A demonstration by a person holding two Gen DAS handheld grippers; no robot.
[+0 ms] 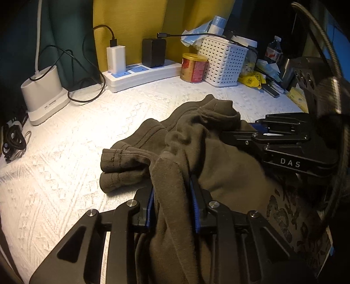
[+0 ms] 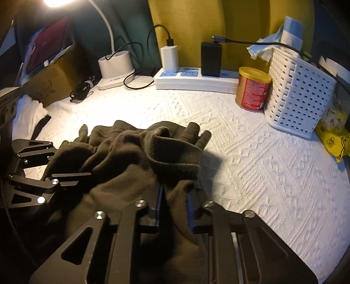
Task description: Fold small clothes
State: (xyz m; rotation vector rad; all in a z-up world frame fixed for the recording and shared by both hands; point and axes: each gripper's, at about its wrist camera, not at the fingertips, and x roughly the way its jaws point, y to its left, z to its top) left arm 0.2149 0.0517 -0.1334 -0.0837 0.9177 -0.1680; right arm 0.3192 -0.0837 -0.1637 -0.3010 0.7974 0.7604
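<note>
Both grippers, left gripper [image 1: 172, 196] and right gripper [image 2: 174, 205], are closed on bunched folds of the dark olive garment [image 1: 196, 139]. It lies crumpled mid-tabletop, unfolded; next I think they must lift and spread it flat.

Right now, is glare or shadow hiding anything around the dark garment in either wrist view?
Right wrist view: the lamp blows out the top left corner, and the garment throws a shadow on the white cover. Left wrist view: even light on the cover, but the right edge is dark and the garment's folds are hard to read. Both bend straight lines at the rims.
</note>
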